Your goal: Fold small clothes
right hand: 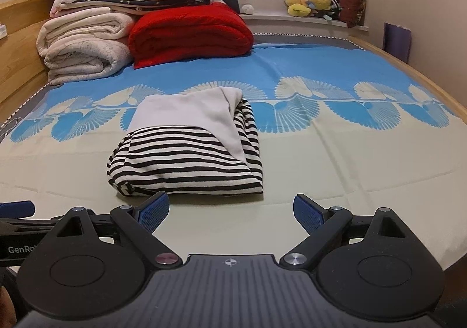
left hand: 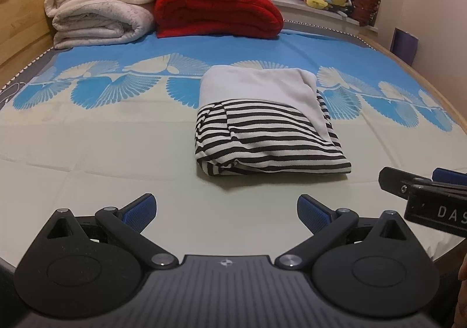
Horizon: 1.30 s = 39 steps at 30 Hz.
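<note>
A folded striped garment lies on the bed sheet; the left gripper and right gripper hover near it, jaws wide, holding nothing.

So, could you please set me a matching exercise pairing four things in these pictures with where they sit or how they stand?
Things:
1. folded black-and-white striped garment
2. folded red blanket
3. yellow plush toys
4. left gripper

Places or states:
A. on the windowsill
B. open, holding nothing
C. middle of the bed, on the cream part of the sheet
D. far end of the bed, beside rolled white quilts

Pairs: 1-C, 2-D, 3-A, 4-B
</note>
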Available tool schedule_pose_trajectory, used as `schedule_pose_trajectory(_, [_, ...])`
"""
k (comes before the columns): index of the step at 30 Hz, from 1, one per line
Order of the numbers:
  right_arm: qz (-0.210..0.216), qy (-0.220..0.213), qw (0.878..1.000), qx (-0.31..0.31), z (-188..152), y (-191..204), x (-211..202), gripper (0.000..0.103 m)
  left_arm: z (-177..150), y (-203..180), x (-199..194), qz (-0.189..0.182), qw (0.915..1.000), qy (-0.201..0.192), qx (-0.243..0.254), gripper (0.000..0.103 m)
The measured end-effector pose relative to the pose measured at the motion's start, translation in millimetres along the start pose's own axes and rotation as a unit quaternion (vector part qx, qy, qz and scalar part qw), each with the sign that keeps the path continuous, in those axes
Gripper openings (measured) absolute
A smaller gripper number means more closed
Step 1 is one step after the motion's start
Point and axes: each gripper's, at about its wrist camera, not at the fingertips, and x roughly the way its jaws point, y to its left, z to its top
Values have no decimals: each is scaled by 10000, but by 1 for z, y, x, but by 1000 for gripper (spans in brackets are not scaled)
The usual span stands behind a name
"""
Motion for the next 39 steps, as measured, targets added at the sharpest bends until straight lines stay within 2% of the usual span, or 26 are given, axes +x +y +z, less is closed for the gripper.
schedule_pose_trajectory(13, [27,-33,9995,-320,0,13,5,92,2,2,7,25,9999,70,-81,102])
schedule_pose_trajectory(39, [15,-18,9994,-354,0,17,6,92,3,2,11,-3,9999,115,-115,102])
